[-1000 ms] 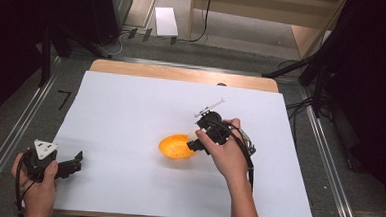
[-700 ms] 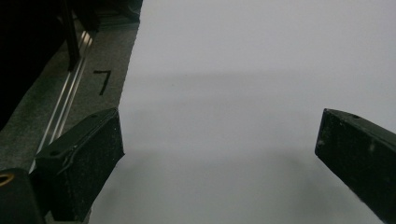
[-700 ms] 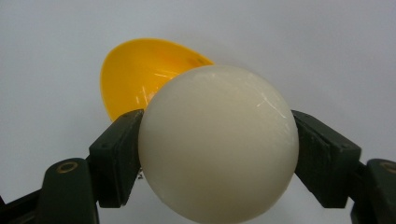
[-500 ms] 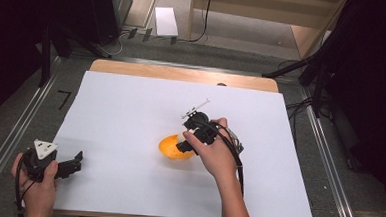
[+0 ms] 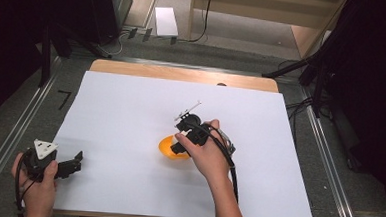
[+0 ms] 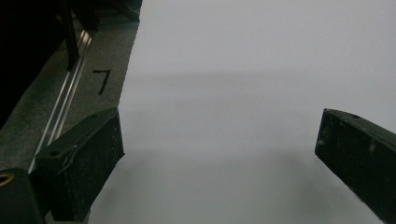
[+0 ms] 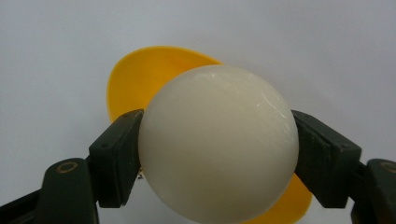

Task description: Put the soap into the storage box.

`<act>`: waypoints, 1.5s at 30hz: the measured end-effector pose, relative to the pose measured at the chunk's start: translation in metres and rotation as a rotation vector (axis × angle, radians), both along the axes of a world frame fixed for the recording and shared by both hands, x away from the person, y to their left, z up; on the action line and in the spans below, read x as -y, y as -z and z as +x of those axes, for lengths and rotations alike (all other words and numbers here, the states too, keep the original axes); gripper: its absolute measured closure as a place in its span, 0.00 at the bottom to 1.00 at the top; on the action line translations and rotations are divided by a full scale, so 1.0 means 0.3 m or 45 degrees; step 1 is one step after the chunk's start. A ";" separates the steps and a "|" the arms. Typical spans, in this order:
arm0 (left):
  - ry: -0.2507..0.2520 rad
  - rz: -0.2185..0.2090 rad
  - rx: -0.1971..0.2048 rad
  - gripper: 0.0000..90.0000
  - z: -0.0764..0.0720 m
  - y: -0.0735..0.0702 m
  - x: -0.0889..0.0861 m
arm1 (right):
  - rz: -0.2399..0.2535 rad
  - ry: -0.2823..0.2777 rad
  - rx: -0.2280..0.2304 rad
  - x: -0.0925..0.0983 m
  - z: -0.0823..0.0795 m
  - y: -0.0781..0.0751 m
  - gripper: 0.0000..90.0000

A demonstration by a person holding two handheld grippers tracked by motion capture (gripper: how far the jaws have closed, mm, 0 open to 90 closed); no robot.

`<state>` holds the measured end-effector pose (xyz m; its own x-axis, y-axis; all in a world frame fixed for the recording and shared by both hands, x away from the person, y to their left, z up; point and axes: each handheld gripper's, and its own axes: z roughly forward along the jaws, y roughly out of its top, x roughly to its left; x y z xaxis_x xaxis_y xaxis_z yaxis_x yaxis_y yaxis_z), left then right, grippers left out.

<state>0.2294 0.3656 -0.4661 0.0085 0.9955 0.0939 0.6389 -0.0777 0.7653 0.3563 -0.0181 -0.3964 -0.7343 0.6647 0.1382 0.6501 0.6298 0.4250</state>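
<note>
An orange bowl (image 5: 167, 148) sits on the white sheet near the table's middle. My right gripper (image 5: 179, 148) hangs over the bowl's right side, shut on a cream-white ball (image 7: 217, 144). In the right gripper view the ball sits clamped between both jaws, with the orange bowl (image 7: 140, 79) behind and below it. My left gripper (image 5: 75, 163) rests at the front left of the sheet, held in a hand. Its jaws stand wide apart in the left gripper view, my left gripper (image 6: 219, 144) holding nothing, over bare white sheet.
The white sheet (image 5: 131, 105) covers most of the wooden table (image 5: 183, 74). Grey floor with metal rails (image 5: 9, 144) runs along the left side. Black stand legs (image 5: 317, 80) and cables lie at the far right.
My right gripper with the ball has moved left and a little nearer, ending over the orange bowl. The left gripper has stayed put.
</note>
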 end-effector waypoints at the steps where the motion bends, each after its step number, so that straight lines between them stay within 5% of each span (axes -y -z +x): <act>1: 0.001 0.000 -0.001 0.02 0.000 0.000 0.000 | 0.003 0.005 -0.001 -0.001 0.001 0.003 0.27; 18: 0.000 0.001 -0.009 0.02 0.000 -0.001 0.000 | -0.030 0.063 -0.070 -0.020 0.004 0.052 0.27; 26: 0.001 0.001 -0.008 0.02 0.001 -0.001 -0.001 | 0.039 0.080 -0.095 -0.013 0.004 0.046 0.23; 32: 0.002 0.003 -0.009 0.02 0.001 -0.001 0.001 | 0.053 0.087 -0.061 0.009 -0.002 0.025 0.15; 45: 0.001 0.004 -0.007 0.02 0.001 0.000 0.001 | 0.095 0.154 0.031 0.067 -0.006 -0.006 0.14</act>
